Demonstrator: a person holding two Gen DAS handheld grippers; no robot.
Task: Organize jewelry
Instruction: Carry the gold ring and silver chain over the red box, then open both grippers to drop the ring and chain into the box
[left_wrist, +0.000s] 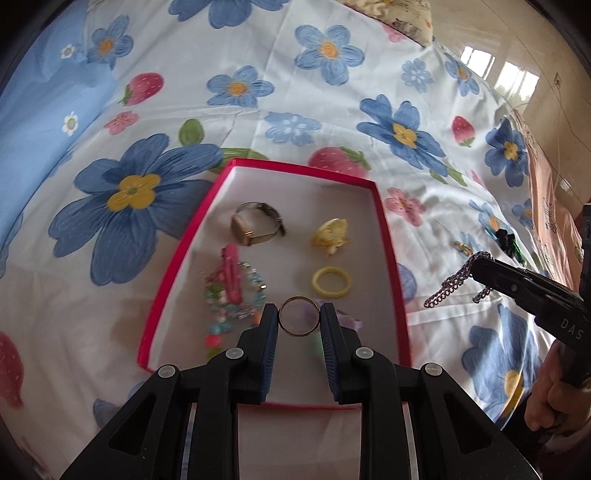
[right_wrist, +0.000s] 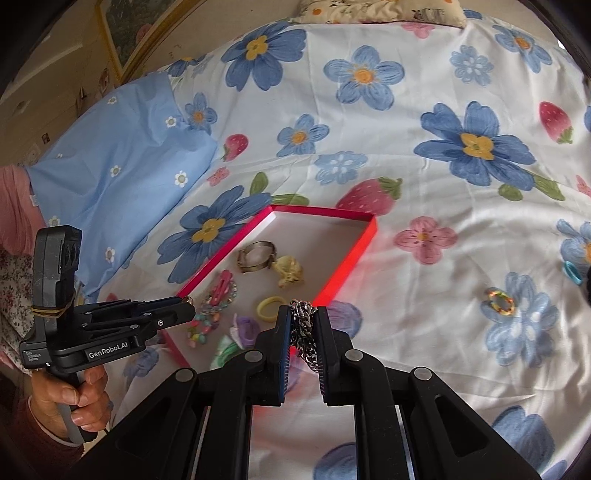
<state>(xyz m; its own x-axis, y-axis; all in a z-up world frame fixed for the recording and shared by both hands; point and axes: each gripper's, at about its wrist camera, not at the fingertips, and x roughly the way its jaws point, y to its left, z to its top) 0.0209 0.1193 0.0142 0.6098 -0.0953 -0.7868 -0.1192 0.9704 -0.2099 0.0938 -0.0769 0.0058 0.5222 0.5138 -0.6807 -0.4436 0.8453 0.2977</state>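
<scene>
A red box with a white floor lies on the flowered bedsheet. It holds a watch, a yellow shell-like clip, a yellow ring, a pink hair clip and a beaded bracelet. My left gripper hangs over the box's near end, shut on a thin gold ring. My right gripper hovers by the box's near right corner, shut on a bunched silver chain; the chain dangles from it in the left wrist view.
Loose pieces lie on the sheet right of the box: a multicoloured ring, a teal band, a black and green item. A blue pillow lies at the left. A hand grips the left tool's handle.
</scene>
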